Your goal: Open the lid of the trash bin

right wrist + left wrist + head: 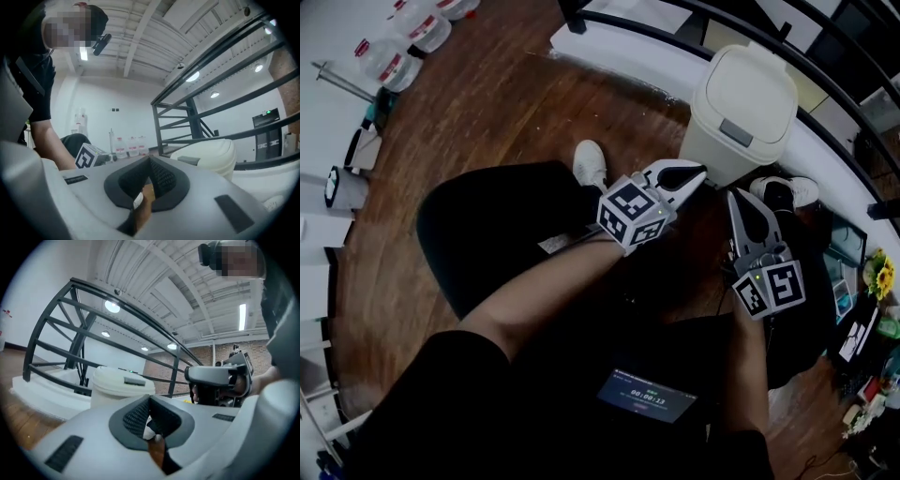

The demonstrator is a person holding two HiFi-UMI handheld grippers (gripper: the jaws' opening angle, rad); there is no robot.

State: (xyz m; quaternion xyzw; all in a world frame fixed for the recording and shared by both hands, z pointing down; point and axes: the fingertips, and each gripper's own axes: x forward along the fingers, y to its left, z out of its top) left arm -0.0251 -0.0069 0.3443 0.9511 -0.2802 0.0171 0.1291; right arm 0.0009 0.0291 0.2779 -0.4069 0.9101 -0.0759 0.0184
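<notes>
Clenched jaws on left gripper (680, 175) and right gripper (741, 211) alike, tip to tip, nothing held. Only a slit of floor and shoe visible behind the pads in both gripper views. Held side by side above the knees: left one near the bin (727, 155) and seemingly apart from it, right one a little nearer to the body and further right. Bin at far right on the wooden floor (506, 112), close before a white curved base with a dark rail (825, 84). Lid (750, 89) shut and lying flat, with a grey tab (735, 132) at its near edge.

Judged from this: approach step, no contact with lid yet. Next move probably calls for bringing one gripper forward to the tab or to the near edge of lid, then pressing or lifting. Perhaps also for parting the jaws first, if the edge must be pinched.

Cannot tell whether the tab is a push button or a handle, nor where the hinge sits. Lower front of bin partly covered by left gripper in head view. In both gripper views the bottom half filled by the gripper's own grey body, so only the top of bin showing. Right edge of head view dark and cut off.
</notes>
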